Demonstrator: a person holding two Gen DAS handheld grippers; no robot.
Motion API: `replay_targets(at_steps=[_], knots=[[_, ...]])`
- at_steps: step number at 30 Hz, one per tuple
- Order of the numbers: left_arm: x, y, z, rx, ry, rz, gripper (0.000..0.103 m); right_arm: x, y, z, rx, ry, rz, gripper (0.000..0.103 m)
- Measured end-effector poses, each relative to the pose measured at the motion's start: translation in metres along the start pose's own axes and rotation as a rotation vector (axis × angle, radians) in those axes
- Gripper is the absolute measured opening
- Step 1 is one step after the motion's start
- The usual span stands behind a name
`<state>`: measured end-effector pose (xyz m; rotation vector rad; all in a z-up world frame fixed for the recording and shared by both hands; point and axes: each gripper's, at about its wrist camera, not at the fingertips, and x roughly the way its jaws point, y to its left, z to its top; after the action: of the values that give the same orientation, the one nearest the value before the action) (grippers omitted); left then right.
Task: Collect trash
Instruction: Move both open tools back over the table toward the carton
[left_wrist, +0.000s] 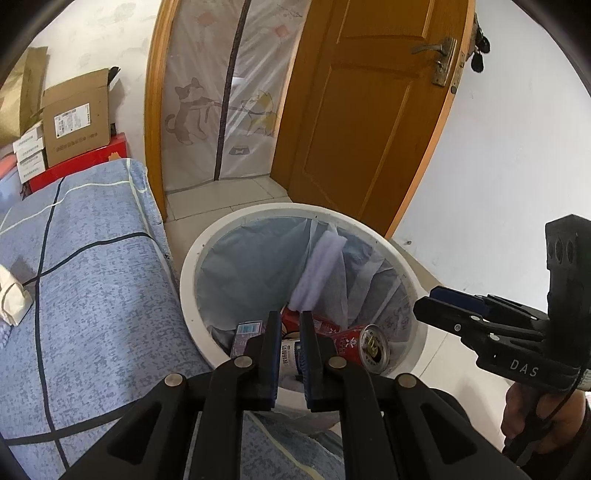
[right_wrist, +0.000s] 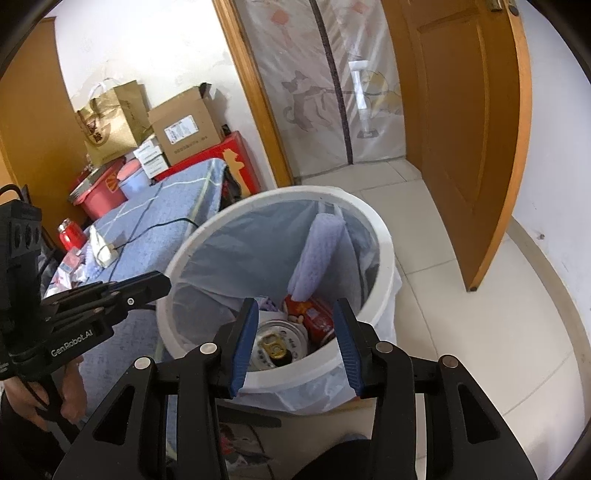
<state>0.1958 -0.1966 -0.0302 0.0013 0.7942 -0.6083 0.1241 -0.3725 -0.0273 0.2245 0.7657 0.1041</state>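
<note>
A white round trash bin (left_wrist: 192, 258) (right_wrist: 384, 236) with a pale blue liner stands on the tiled floor beside the bed. Inside lie a red drink can (left_wrist: 360, 345) (right_wrist: 275, 347) with its silver top showing, a red packet (right_wrist: 317, 317), a small box (left_wrist: 245, 332) and a lilac pad (left_wrist: 321, 269) (right_wrist: 317, 258) leaning on the wall. My left gripper (left_wrist: 288, 317) (right_wrist: 162, 282) is shut with nothing in it, over the bin's near rim. My right gripper (right_wrist: 295, 306) (left_wrist: 424, 306) stands open over the bin, and the can lies free below its blue pads.
A bed with a blue checked cover (left_wrist: 92, 277) touches the bin's left side, with a white power strip (right_wrist: 103, 247) on it. Cardboard boxes (left_wrist: 74, 118) and a red box are stacked behind. An open wooden door (left_wrist: 369, 110) and a screened doorway stand beyond the bin.
</note>
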Motion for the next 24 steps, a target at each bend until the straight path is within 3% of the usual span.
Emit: replay_targets(at_steps=[24], knots=[[-0.087, 0.028, -0.024, -0.081, -0.118, 0.096, 0.009, -0.031, 0.08, -0.005, -0.171, -0.078, 0.116, 0.043]])
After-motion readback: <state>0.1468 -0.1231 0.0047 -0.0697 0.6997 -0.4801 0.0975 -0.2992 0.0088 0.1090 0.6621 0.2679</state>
